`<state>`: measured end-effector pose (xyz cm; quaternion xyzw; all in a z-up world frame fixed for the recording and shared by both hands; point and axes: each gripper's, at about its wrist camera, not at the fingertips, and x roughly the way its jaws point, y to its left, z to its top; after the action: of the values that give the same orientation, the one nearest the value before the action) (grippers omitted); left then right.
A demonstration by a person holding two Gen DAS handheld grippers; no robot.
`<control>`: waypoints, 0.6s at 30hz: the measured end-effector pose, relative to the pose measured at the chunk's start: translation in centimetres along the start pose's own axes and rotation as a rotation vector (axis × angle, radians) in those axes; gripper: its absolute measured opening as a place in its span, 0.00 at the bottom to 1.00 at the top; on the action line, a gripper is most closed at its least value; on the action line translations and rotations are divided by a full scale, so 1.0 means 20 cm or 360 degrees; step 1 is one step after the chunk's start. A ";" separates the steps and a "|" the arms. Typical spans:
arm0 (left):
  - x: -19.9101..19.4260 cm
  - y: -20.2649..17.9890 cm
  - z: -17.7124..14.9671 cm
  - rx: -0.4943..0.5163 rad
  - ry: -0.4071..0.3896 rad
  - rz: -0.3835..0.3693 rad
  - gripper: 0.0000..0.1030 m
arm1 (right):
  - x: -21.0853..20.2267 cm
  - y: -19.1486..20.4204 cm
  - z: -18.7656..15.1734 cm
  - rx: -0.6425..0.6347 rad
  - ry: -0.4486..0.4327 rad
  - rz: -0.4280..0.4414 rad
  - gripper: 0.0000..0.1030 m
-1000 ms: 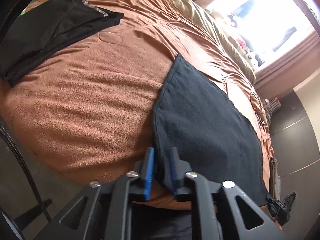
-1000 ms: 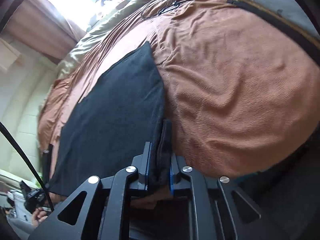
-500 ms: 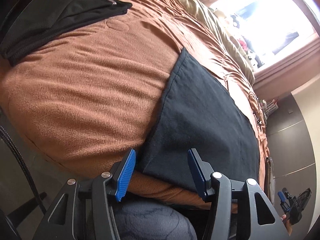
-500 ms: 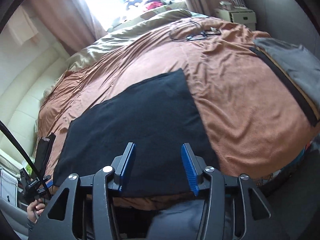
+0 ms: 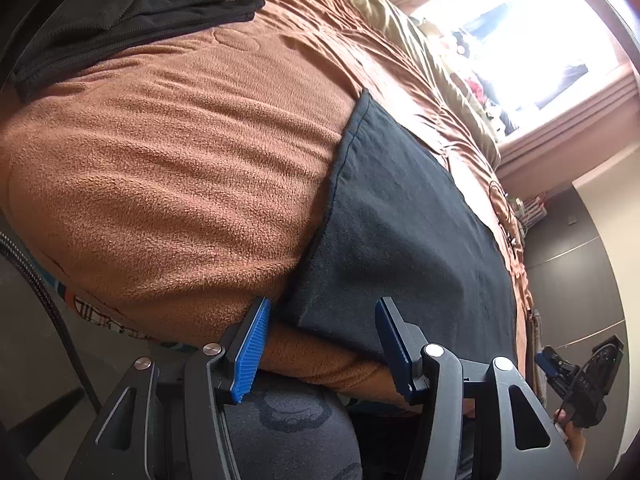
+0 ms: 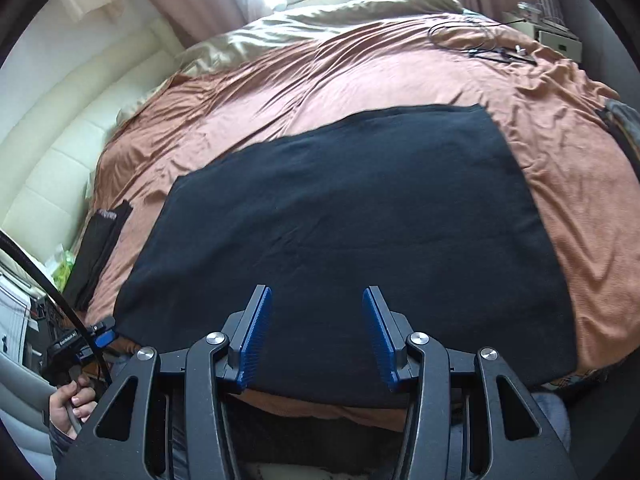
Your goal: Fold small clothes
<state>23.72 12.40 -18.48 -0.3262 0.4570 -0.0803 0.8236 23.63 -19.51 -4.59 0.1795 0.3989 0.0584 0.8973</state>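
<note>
Right wrist view is showing the black cloth [image 6: 352, 216] lying flat on the brown blanket [image 6: 360, 76], with its near edge reaching the near edge of the bed. The right gripper [image 6: 317, 336] is hovering over the middle of this near edge. Its jaws are standing apart, and nothing is being pinched between the blue pads [image 6: 256, 336]; the cloth is only lying below them. To the left of the cloth, a dark folded garment [image 6: 98, 248] is lying on the blanket, apart from the cloth. Beyond the cloth, to the right, a thin cable [image 6: 476, 40] is lying on the blanket. A beige quilt [image 6: 320, 24] is lying beyond the blanket, under the bright window. At the lower left, beside the cloth's left corner, a hand [image 6: 68, 404] is holding the handle of the left gripper.

Left wrist view is showing the same cloth [image 5: 400, 236] from its left side. The left gripper [image 5: 320, 346] is staying just in front of the cloth's near left corner, at the edge of the bed. Its jaws are spread too, and the pads [image 5: 250, 354] are not pressing on anything. Left of the cloth, far across the blanket [image 5: 160, 168], the folded garment [image 5: 132, 16] is resting. At the lower right, past the cloth's other corner, the right gripper [image 5: 576, 384] is partly visible.
</note>
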 end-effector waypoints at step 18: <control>-0.01 0.05 -0.04 -0.0054 -0.0155 0.0032 0.10 | 0.50 0.28 0.02 -0.0345 0.0247 0.0013 0.25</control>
<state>22.88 12.81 -19.26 -0.3390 0.4209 -0.0484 0.8400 30.90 -11.90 -9.11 0.0780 0.4577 0.1186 0.8777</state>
